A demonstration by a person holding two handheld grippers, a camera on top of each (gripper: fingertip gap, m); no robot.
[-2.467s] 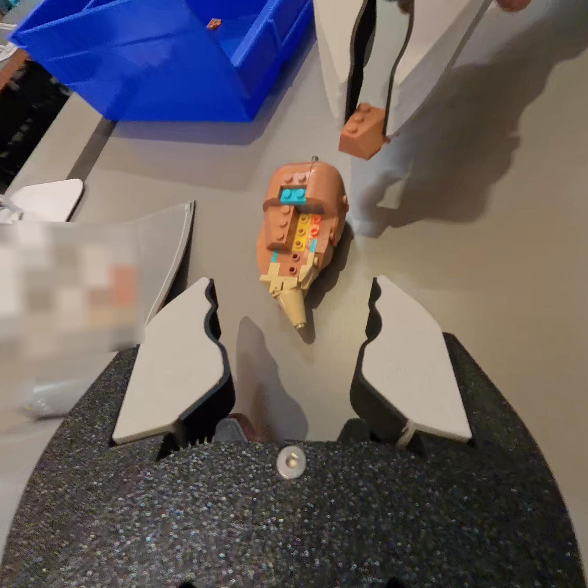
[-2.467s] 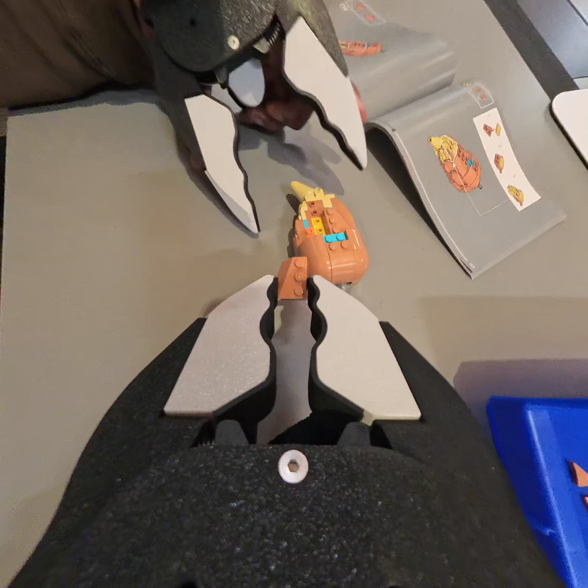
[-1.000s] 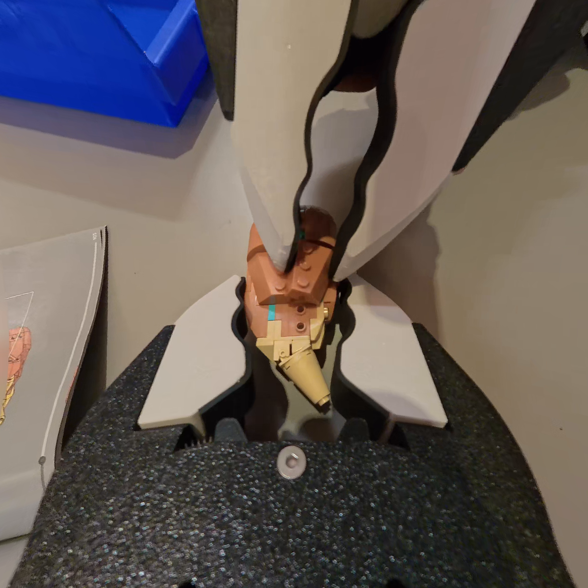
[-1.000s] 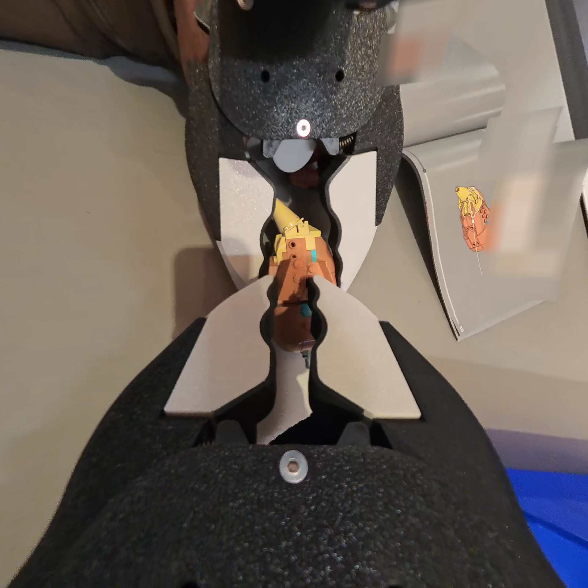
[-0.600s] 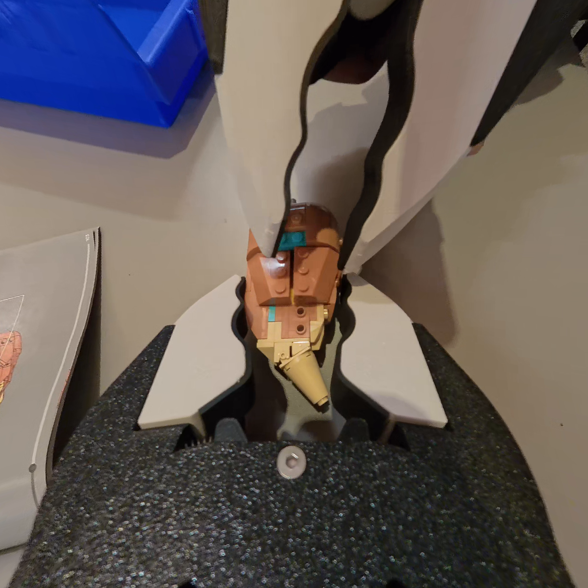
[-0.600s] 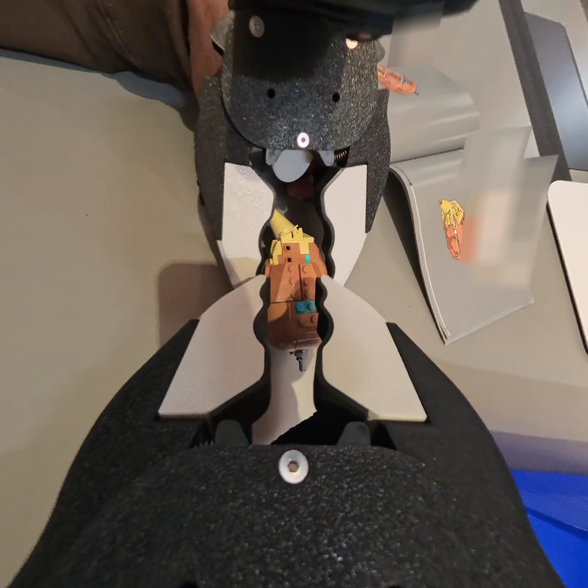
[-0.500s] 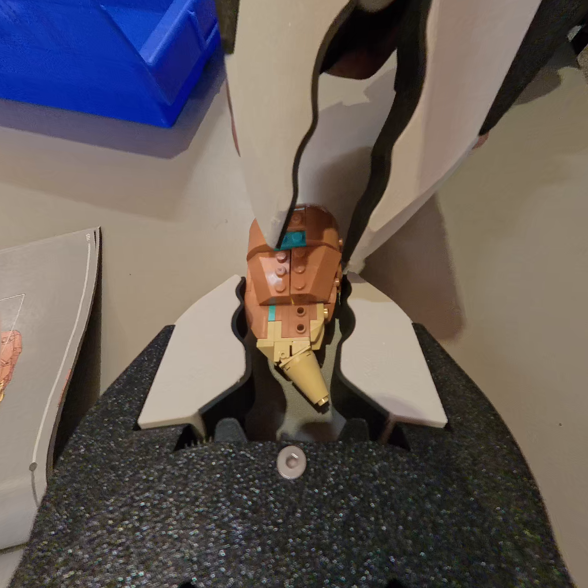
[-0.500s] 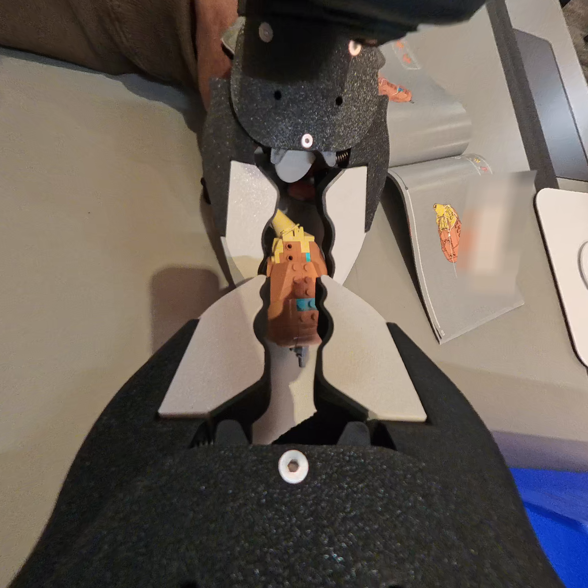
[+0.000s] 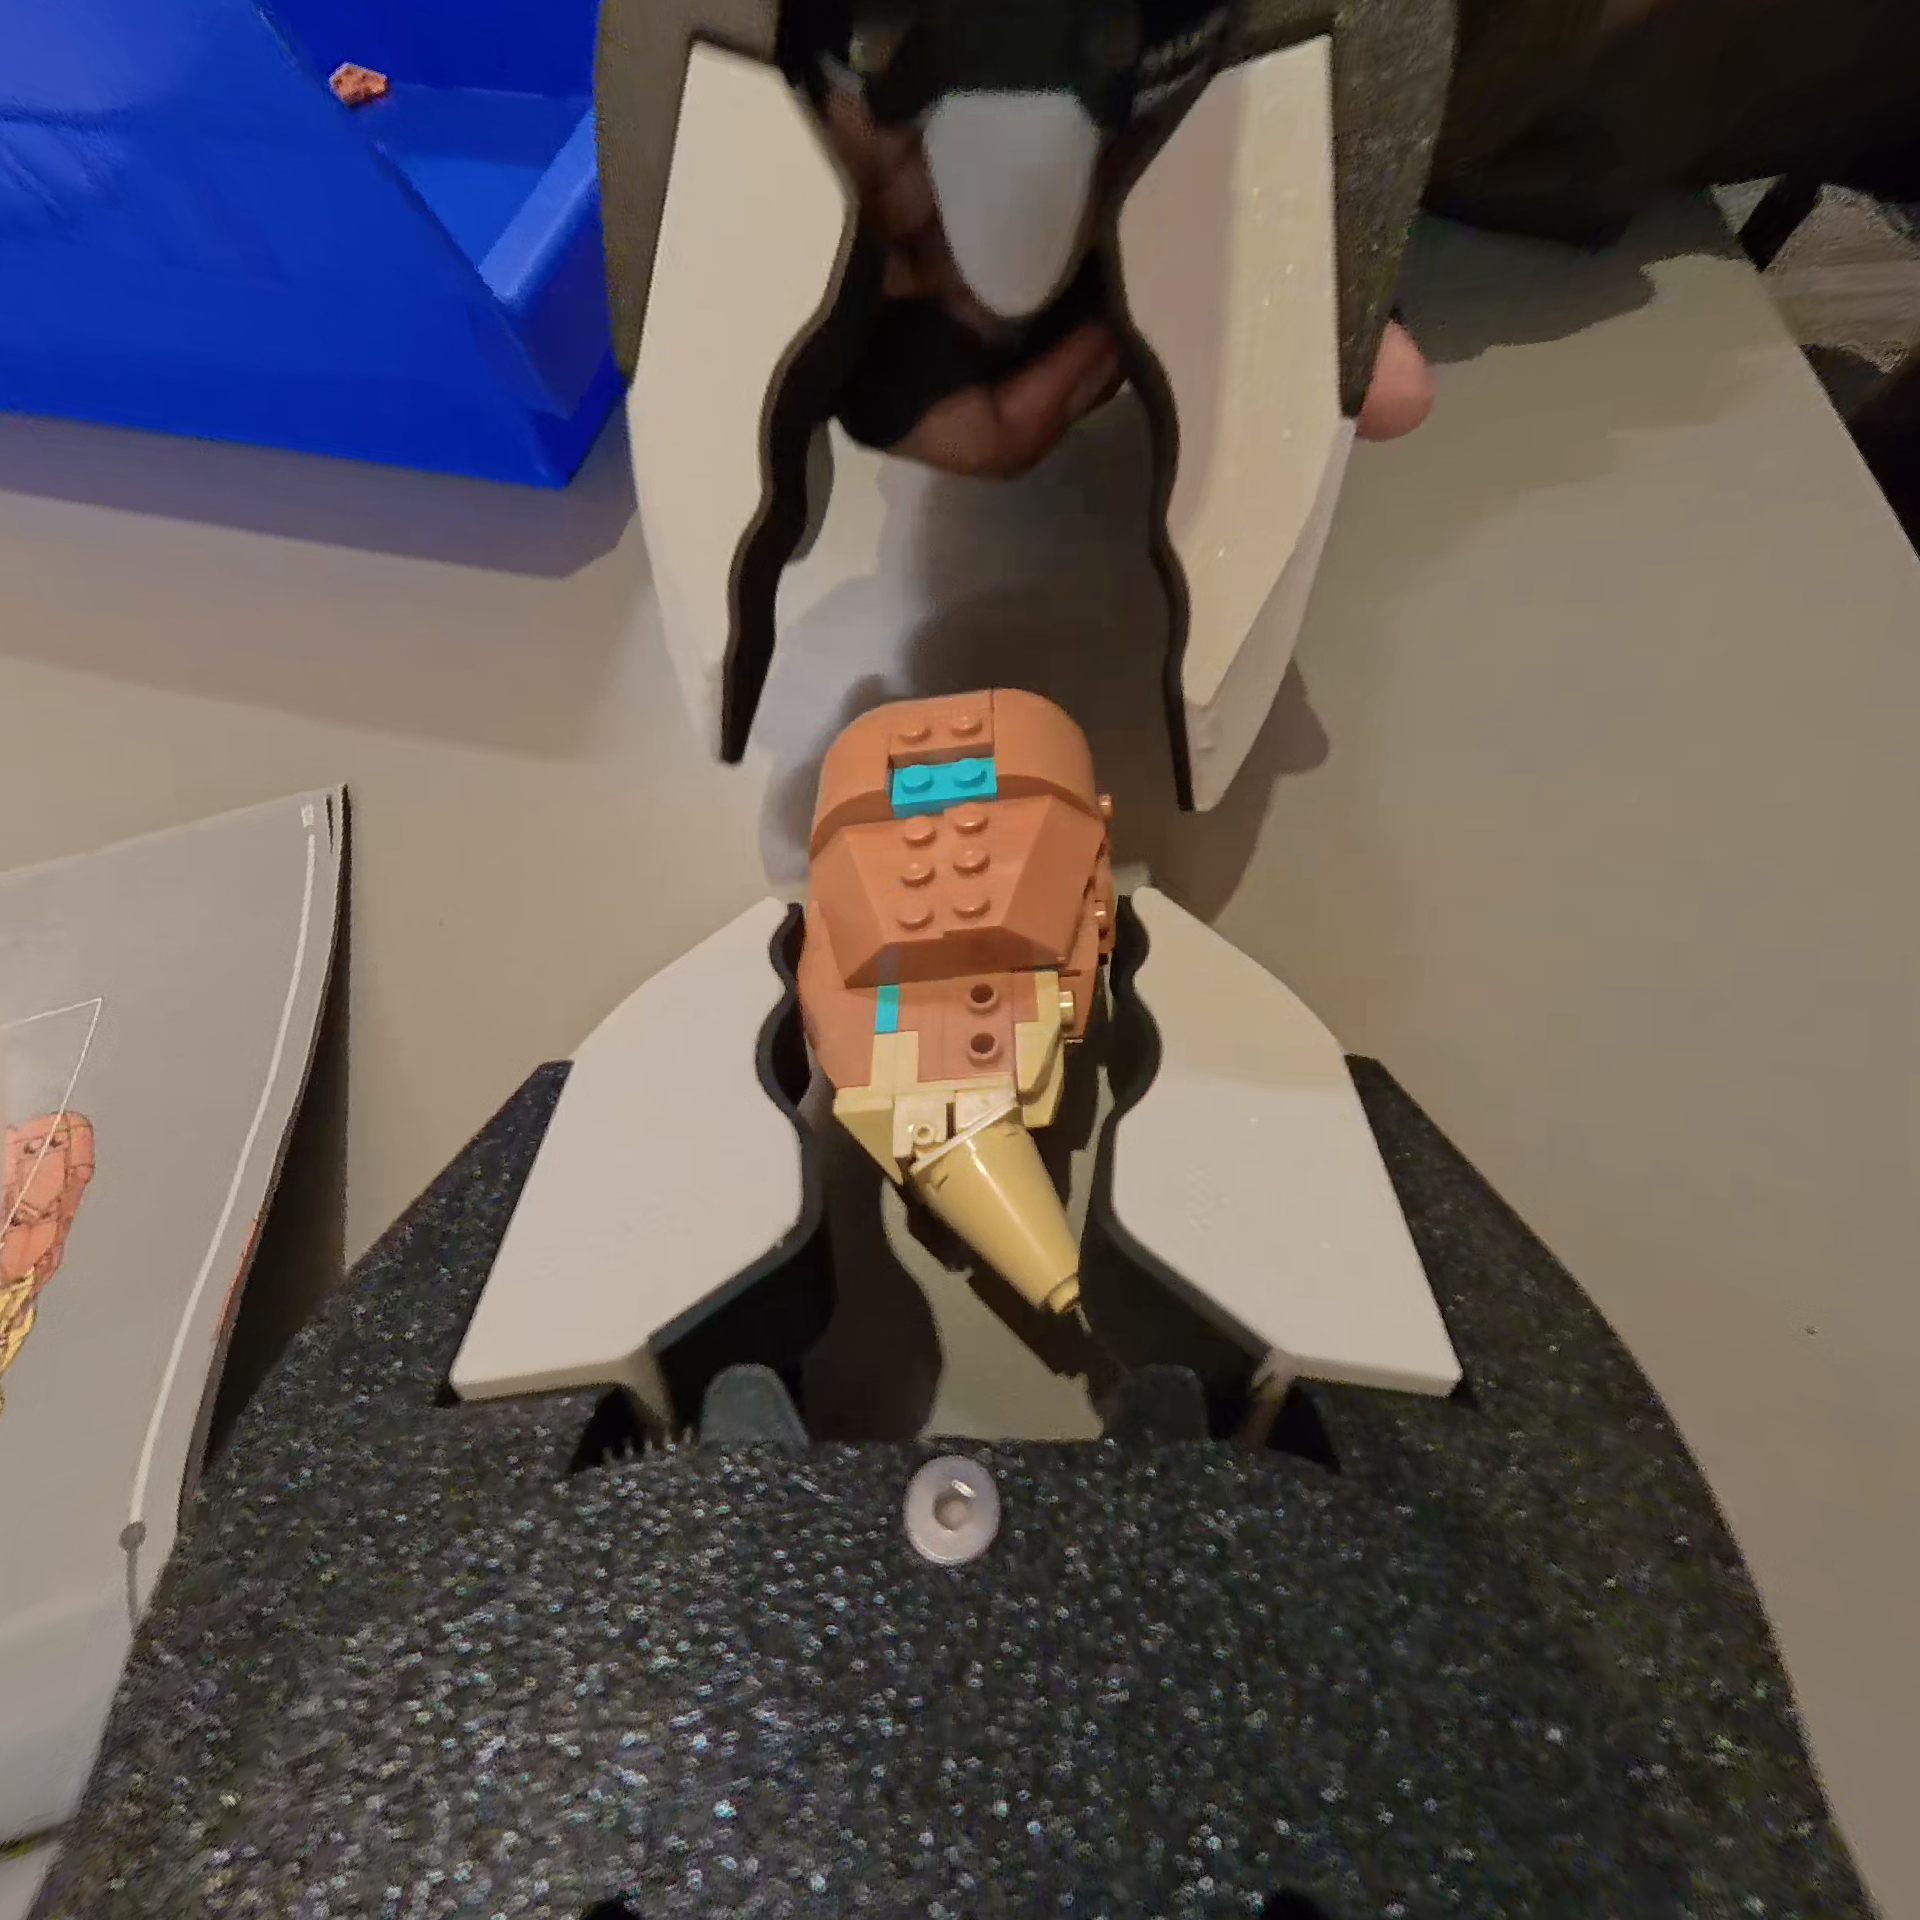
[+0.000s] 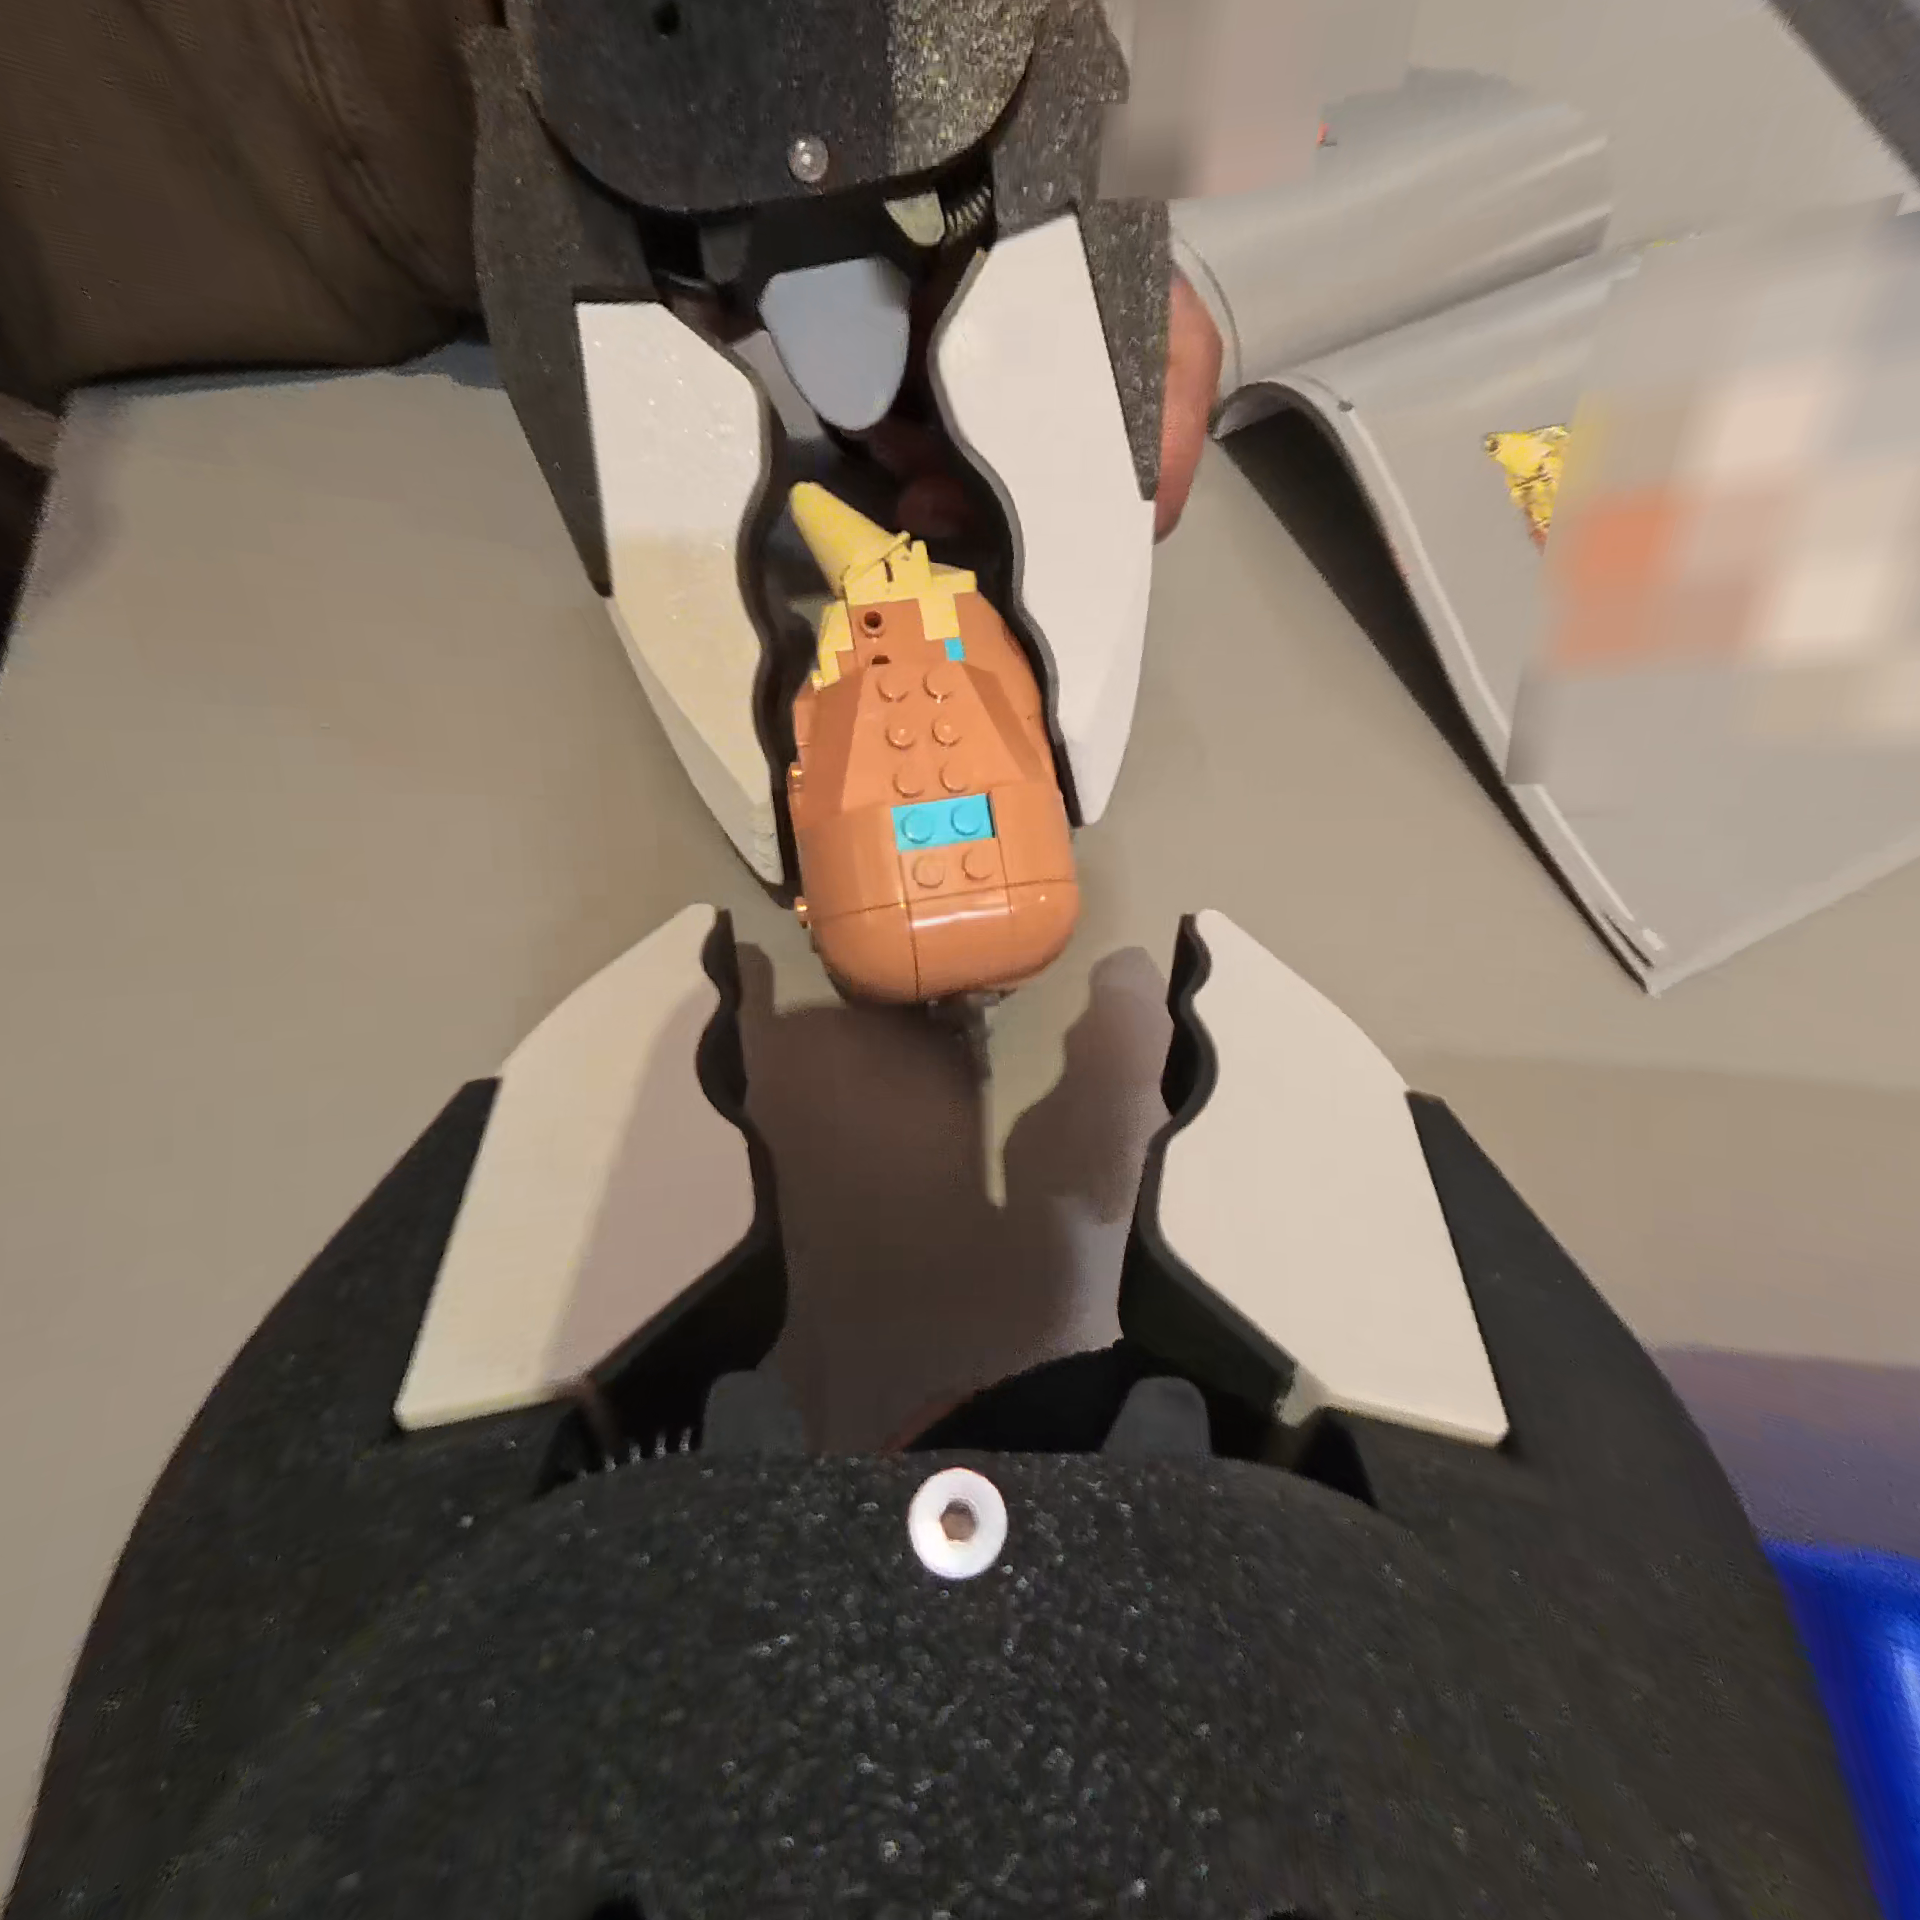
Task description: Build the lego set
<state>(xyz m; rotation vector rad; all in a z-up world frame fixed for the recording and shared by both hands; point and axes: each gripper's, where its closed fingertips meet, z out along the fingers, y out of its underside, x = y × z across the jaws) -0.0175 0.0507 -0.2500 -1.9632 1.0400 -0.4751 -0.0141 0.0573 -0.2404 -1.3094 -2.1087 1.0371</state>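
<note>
Between the fingers of the left hand-held gripper [image 9: 956, 914], the brown lego model [image 9: 951, 935] is pinched just above the desk [image 9: 1558, 727]. Beyond it, the right hand-held gripper [image 9: 961, 748] hangs spread and empty; best keep the pinch steady while fetching another brick from the blue bin [image 9: 260, 260].

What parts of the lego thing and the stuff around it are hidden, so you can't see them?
- Lego model: its underside is hidden in both views; the left gripper fingers cover its sides.
- Instruction booklet: a blurred patch covers part of it in the right wrist view; the left wrist view's edge crops it.
- Blue bin: cropped; its small piece is too tiny to identify.
</note>
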